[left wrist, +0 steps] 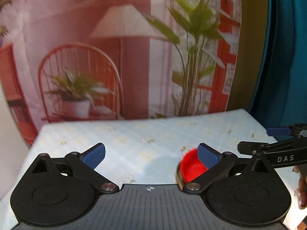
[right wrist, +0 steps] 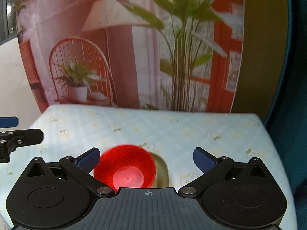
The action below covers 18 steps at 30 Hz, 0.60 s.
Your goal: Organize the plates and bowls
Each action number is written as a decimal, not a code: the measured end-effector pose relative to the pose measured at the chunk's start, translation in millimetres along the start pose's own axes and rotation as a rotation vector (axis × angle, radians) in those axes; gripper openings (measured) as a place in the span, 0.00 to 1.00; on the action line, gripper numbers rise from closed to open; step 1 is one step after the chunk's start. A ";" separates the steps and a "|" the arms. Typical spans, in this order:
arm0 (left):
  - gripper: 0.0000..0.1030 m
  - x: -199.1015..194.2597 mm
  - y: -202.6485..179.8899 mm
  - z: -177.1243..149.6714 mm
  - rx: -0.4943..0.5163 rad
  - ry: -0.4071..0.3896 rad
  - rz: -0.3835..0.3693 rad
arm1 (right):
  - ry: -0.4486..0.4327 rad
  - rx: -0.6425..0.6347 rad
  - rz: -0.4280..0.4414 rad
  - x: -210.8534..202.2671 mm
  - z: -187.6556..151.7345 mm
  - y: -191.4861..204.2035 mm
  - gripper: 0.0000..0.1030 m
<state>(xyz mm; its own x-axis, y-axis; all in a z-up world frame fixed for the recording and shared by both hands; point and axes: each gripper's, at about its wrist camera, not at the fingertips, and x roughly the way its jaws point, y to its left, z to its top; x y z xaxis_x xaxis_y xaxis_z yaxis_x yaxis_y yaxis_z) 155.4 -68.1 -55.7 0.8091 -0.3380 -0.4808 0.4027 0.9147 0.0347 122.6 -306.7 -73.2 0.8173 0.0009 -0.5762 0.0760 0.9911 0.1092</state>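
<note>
A red bowl (right wrist: 125, 169) sits on a metal plate (right wrist: 163, 172) on the table, just ahead of my right gripper (right wrist: 146, 160), which is open and empty above it. In the left wrist view the red bowl (left wrist: 191, 165) and the plate rim (left wrist: 178, 178) show partly behind my right-hand finger. My left gripper (left wrist: 151, 152) is open and empty, to the left of the bowl. The right gripper (left wrist: 268, 145) shows at the right edge of the left view, and the left gripper (right wrist: 19, 134) at the left edge of the right view.
The table (right wrist: 172, 130) has a pale blue floral cloth. Behind its far edge hangs a printed backdrop (right wrist: 134, 48) of a room with a chair, lamp and plants. A teal curtain (left wrist: 284, 57) hangs at the right.
</note>
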 end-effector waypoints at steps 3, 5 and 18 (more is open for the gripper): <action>1.00 -18.9 2.6 10.0 0.007 -0.031 0.047 | -0.036 0.003 -0.003 -17.1 9.9 4.1 1.00; 1.00 -33.4 3.9 18.2 0.021 -0.052 0.083 | -0.065 0.003 -0.001 -30.6 16.3 7.7 1.00; 1.00 -122.7 17.0 61.9 0.001 -0.232 0.211 | -0.287 -0.058 -0.014 -115.3 66.6 38.4 1.00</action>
<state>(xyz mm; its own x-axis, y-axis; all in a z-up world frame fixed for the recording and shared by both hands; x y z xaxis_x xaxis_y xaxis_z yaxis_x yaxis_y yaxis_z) 89.5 -24.9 58.1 0.9510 -0.1822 -0.2500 0.2155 0.9699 0.1130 69.4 -277.6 51.4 0.9450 -0.0426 -0.3241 0.0627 0.9967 0.0518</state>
